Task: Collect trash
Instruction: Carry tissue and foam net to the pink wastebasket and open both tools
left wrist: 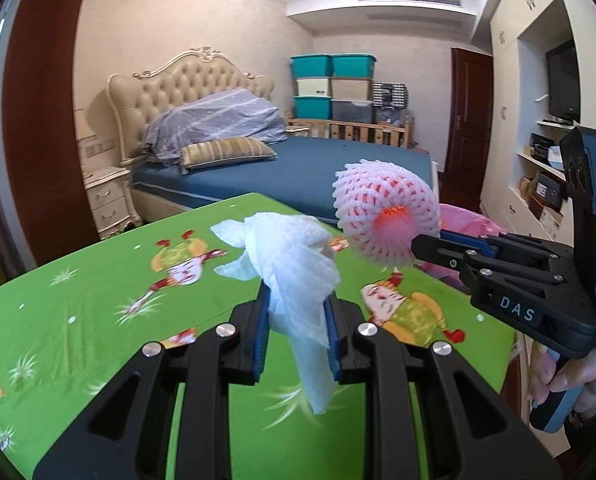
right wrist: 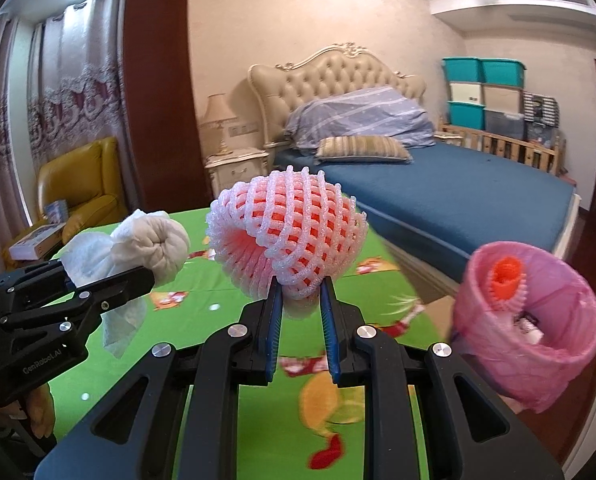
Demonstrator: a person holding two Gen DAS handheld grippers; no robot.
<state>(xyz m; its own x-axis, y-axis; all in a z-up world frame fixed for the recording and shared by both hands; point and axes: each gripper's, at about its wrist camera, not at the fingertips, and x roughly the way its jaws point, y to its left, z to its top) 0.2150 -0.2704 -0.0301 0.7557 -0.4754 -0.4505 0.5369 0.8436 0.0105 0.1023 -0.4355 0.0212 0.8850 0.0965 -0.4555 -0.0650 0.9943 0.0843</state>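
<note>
1. Carrying is the step in hand: both pieces of trash are already off the table (left wrist: 58,300), which is covered by a green cartoon-print cloth, and each is clamped in a gripper above it

2. Left gripper (left wrist: 296,320) is closed on a crumpled white paper towel (left wrist: 294,256); the wad bulges out ahead of the blue pads and a loose tail hangs down between the fingers. In the right wrist view the same towel (right wrist: 146,244) shows at the left, held clear of the cloth

3. Right gripper (right wrist: 300,312) is closed on the lower edge of a white foam fruit net (right wrist: 290,232) with an orange-red inside; the rest of the net stands up above the pads. In the left wrist view that net (left wrist: 386,216) hangs at the right gripper's tips (left wrist: 418,246), over the far right part of the table

4. A bin lined with a pink bag (right wrist: 530,328) stands just past the table's right edge, mouth open, with an orange foam piece and other scraps already inside. It lies near the right gripper and farther from the left

5. Next move, as I judge it: swing each gripper right until its load is over the bag's mouth, then open the jaws to drop it. The net looks the nearer to go first

6. Care needed: the towel's hanging tail could catch on the bag's rim, and the light net may cling to the ribbed pads on release
</note>
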